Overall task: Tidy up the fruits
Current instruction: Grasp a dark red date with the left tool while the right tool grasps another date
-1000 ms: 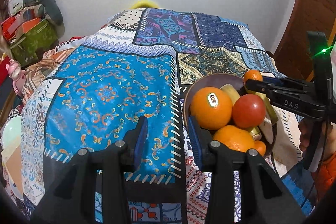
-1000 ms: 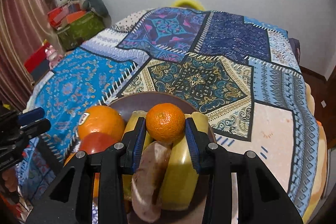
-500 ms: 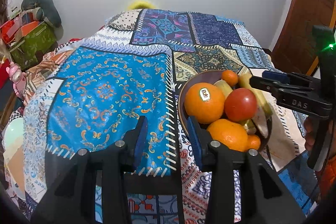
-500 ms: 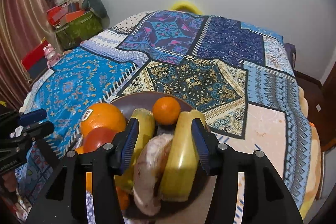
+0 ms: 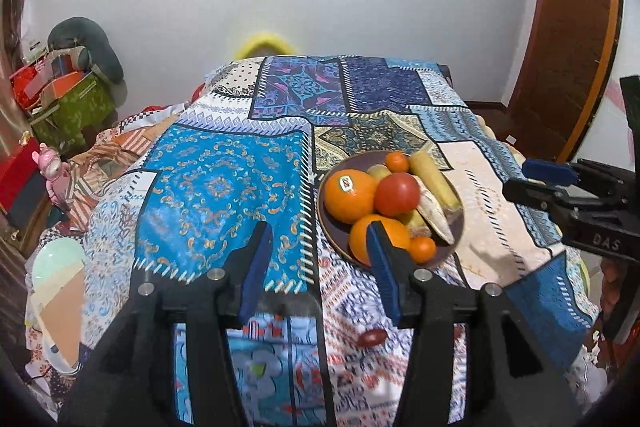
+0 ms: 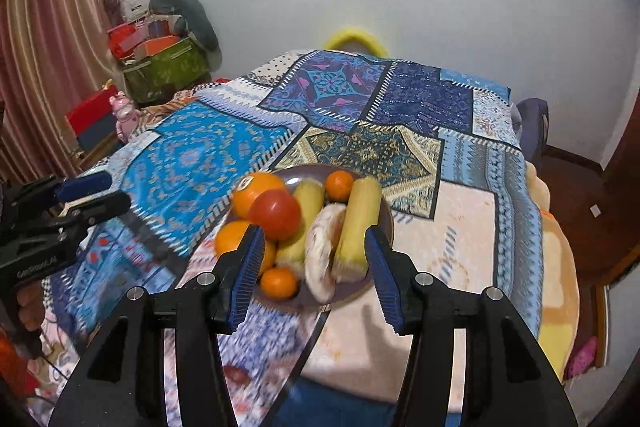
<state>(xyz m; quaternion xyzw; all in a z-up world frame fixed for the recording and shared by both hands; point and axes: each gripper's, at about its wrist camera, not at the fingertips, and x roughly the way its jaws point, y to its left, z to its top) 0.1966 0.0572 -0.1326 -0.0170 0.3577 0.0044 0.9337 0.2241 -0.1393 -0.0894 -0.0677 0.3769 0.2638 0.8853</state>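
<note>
"DAS" on right tongs (image 5: 544, 187) body; orange's (image 5: 349, 194) sticker illegible.

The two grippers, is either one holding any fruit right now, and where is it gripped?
Neither. The left gripper and the right gripper are both open, with all fruit lying in the bowl.

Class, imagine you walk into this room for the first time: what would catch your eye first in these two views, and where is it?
First, the brown bowl heaped with fruit near the front of the patchwork bedspread: a stickered orange, a red tomato and yellow bananas. Next, the open left gripper and right gripper, both empty, framing each view.
</note>
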